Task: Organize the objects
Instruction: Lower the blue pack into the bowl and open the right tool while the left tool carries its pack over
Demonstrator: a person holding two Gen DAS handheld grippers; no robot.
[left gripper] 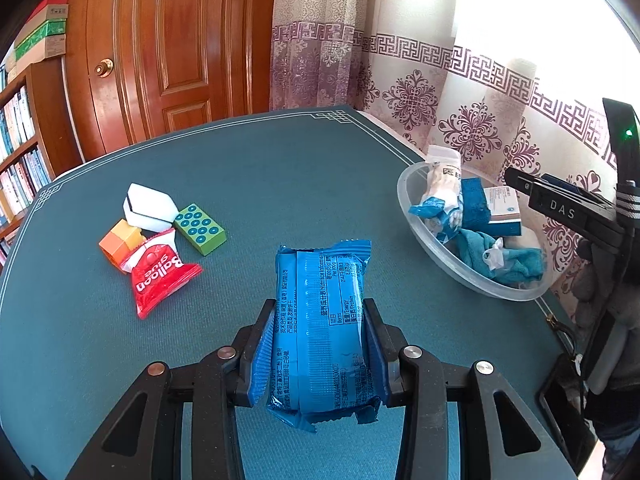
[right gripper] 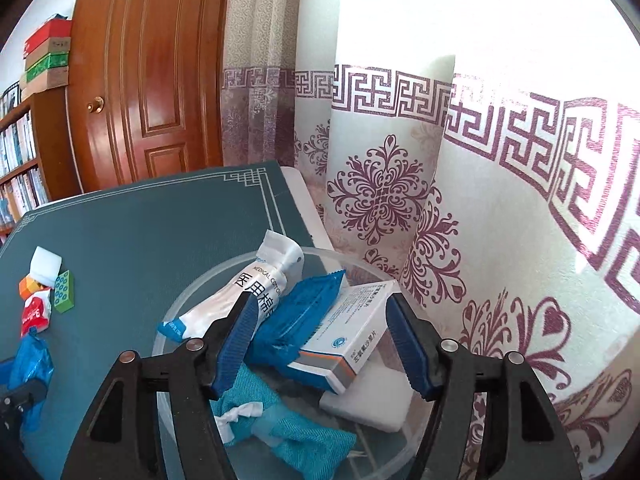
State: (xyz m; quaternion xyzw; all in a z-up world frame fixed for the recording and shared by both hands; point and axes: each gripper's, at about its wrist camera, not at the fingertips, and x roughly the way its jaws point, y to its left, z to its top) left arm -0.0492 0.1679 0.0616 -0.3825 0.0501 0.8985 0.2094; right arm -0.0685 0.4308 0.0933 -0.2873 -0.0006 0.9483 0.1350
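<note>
1. Blue snack packet (left gripper: 322, 332) sits clamped between the left gripper (left gripper: 320, 320) fingers, above the green table (left gripper: 260, 184).
2. Only the left wrist view shows the whole toy cluster at ten o'clock: red pouch (left gripper: 160, 280), green block (left gripper: 200, 229).
3. Only the right wrist view shows the right gripper (right gripper: 320, 320) fingers apart, gripping nothing, over the clear bowl (right gripper: 188, 292), with a medicine box (right gripper: 348, 332) between them.

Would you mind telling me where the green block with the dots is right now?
The green dotted block lies on the table, left in the left wrist view, beside the white box and just above the red Balloon glue packet.
</note>
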